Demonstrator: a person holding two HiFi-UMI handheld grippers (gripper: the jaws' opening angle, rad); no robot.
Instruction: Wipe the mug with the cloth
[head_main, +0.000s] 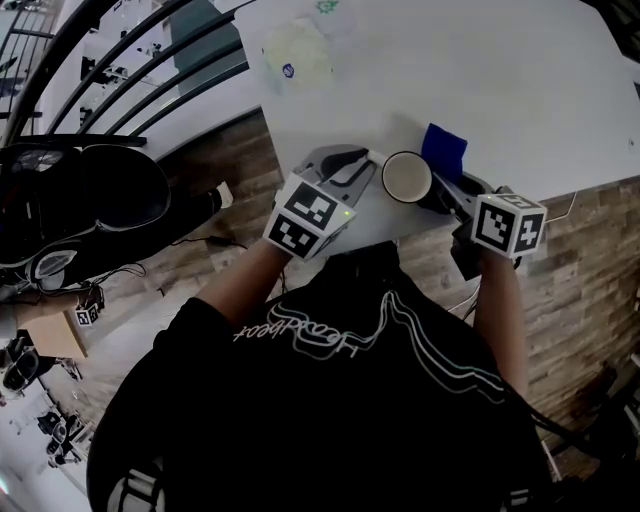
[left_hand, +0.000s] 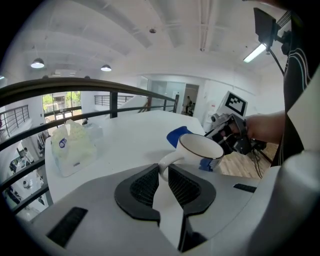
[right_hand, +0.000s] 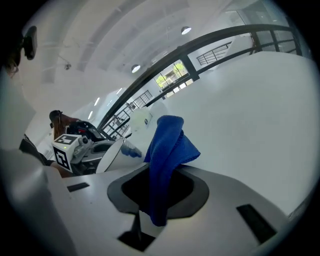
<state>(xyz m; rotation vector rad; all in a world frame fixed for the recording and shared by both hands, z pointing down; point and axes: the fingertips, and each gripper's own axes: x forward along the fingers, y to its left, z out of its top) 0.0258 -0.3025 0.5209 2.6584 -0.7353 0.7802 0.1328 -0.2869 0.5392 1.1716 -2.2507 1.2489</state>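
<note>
while a person in a black top stood at the near edge of a white table (head_main: 520, 90), each hand held a gripper topped by a black-and-white marker cube. the left gripper (left_hand: 163, 174) had its fingers (left_hand: 144, 187) clamped on the curved handle of a white mug (left_hand: 201, 149), with the dark ribbed pads pressing the handle from both sides. the mug stood with its mouth up, showing a thin dark rim and a small blue mark low on its side. it sat out past the fingertips, over the near part of the table and between the two grippers. no view showed whether its base rested on the table.

the right gripper (right_hand: 159, 181) came in from the mug's other side, its fingers (right_hand: 131, 194) closed on a blue cloth (right_hand: 169, 145). the cloth rose in a bunched fold above the fingers, and a short tail hung below them. in the head view the cloth lay just beyond the mug, on its right. whether it touched the mug could not be made out.

farther back on the table lay a clear bag (head_main: 297, 55) with pale contents, well apart from the mug. a dark curved railing (head_main: 130, 85) ran along the table's left side, above a wood-patterned floor (head_main: 580, 270).
</note>
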